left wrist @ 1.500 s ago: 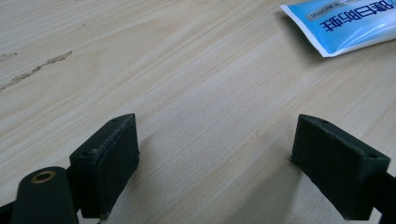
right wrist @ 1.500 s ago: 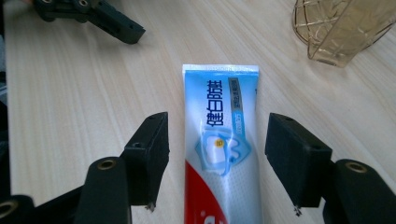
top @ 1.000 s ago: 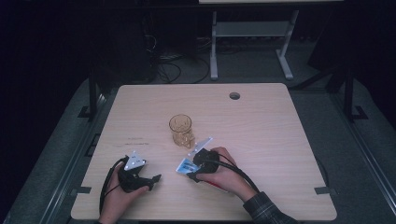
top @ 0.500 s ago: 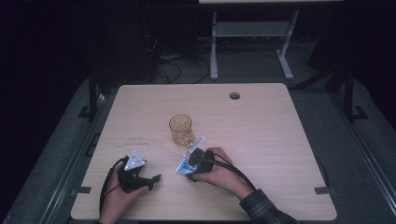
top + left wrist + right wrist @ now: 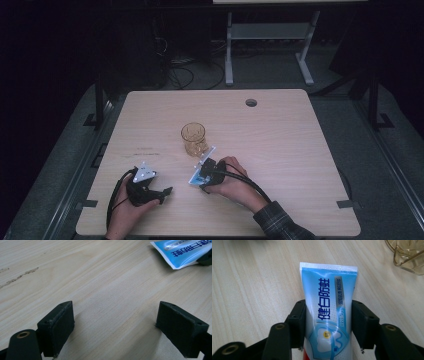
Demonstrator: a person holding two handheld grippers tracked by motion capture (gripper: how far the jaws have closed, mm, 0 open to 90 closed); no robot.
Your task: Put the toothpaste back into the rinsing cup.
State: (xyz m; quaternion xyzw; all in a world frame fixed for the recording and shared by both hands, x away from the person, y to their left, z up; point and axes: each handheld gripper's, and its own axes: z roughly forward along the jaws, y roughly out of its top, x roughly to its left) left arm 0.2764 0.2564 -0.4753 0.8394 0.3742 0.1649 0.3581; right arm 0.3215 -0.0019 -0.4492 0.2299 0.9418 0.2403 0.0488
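Observation:
A blue and white toothpaste tube (image 5: 328,302) lies between the jaws of my right gripper (image 5: 328,325), which is shut on its middle; its crimped end points away from me. In the high view the right gripper (image 5: 202,176) holds the tube (image 5: 196,179) low over the table, just in front of an amber glass cup (image 5: 193,139). My left gripper (image 5: 162,192) rests on the table near the front left, open, with bare wood between its pads (image 5: 58,328). The tube's crimped end (image 5: 181,252) shows at the top right of the left gripper view.
The light wooden table (image 5: 280,135) has a round cable hole (image 5: 251,102) near its far edge. The cup's base (image 5: 409,255) sits close to the tube at the top right of the right gripper view. A metal stand (image 5: 270,40) and cables lie on the floor beyond.
The right gripper with the toothpaste tube has drawn back slightly toward me and to the left, away from the cup. The left gripper has stayed put.

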